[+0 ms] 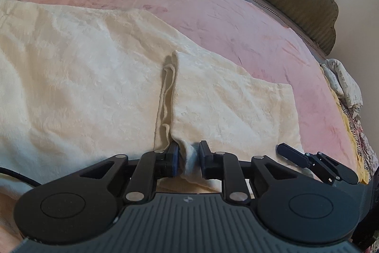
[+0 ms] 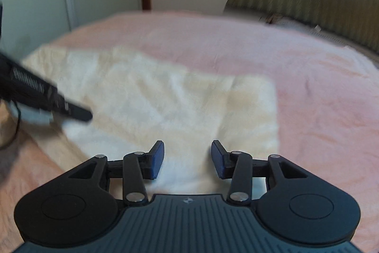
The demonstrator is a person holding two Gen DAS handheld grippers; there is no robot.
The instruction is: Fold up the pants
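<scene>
The left gripper (image 1: 188, 159) is angled down at the near edge of the cream pants (image 1: 94, 77), its pads pinched on a bunched fold of that cloth. The right gripper (image 2: 187, 159) is held over the pants' near edge, jaws apart and empty. The pants are spread flat on the pink blanket (image 1: 213, 16), their long axis running left to right

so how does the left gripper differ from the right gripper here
The left gripper has a bunch of the cream pants between its pads; the right gripper has nothing between its pads, only pants beneath. The left's jaws stand narrow, the right's clearly wider. Both are black with blue pads and hover at the pants' near edge on the pink blanket.
</scene>
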